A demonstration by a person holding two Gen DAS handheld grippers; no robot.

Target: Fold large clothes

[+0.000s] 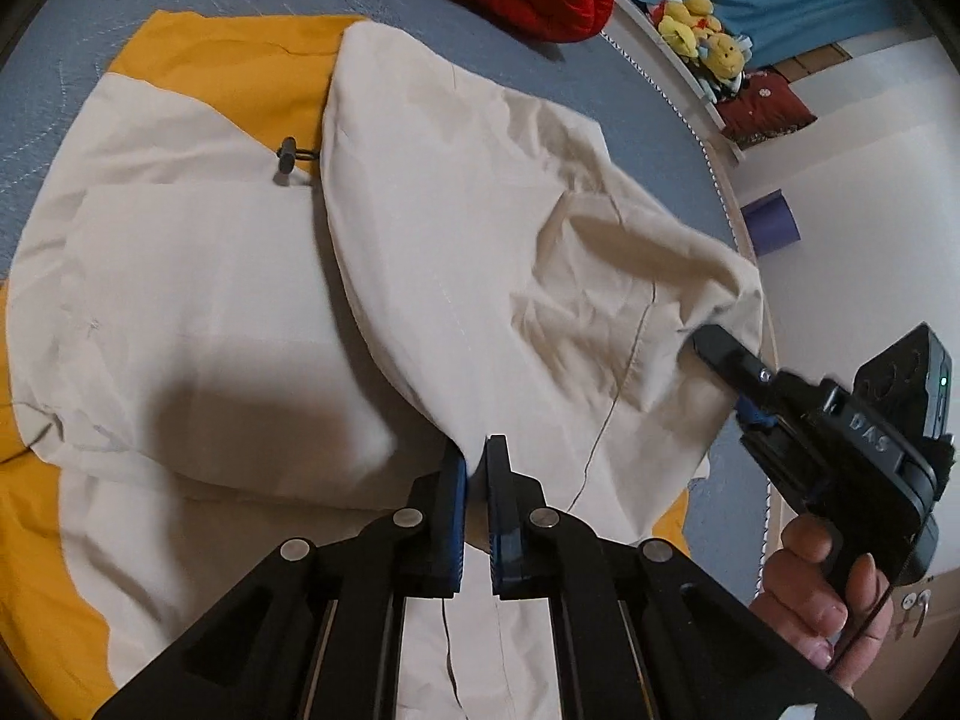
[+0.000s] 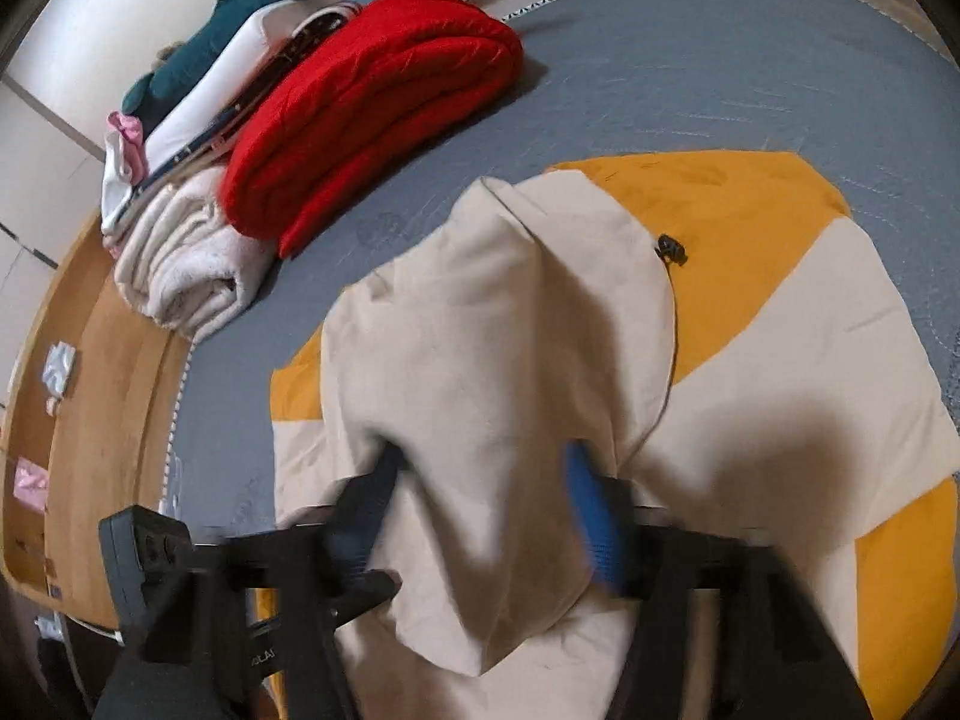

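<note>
A large cream and yellow jacket [image 1: 198, 300] lies spread on the grey bed; it also shows in the right wrist view [image 2: 798, 372]. Its cream hood [image 1: 480, 210] is lifted and pulled over the body. My left gripper [image 1: 475, 468] is shut on the hood's near edge. My right gripper [image 1: 708, 342] holds the hood's right edge. In the right wrist view the right gripper [image 2: 486, 498] has its jaws wide apart with the hood fabric [image 2: 498, 330] draped between them. A black cord toggle [image 1: 287, 157] lies on the jacket.
A folded red blanket [image 2: 372, 102], a rolled cream towel [image 2: 186, 270] and stacked clothes [image 2: 198, 96] lie at the bed's far side. A wooden bed frame [image 2: 90, 396] runs along the edge. Yellow plush toys [image 1: 702, 36] sit on a shelf.
</note>
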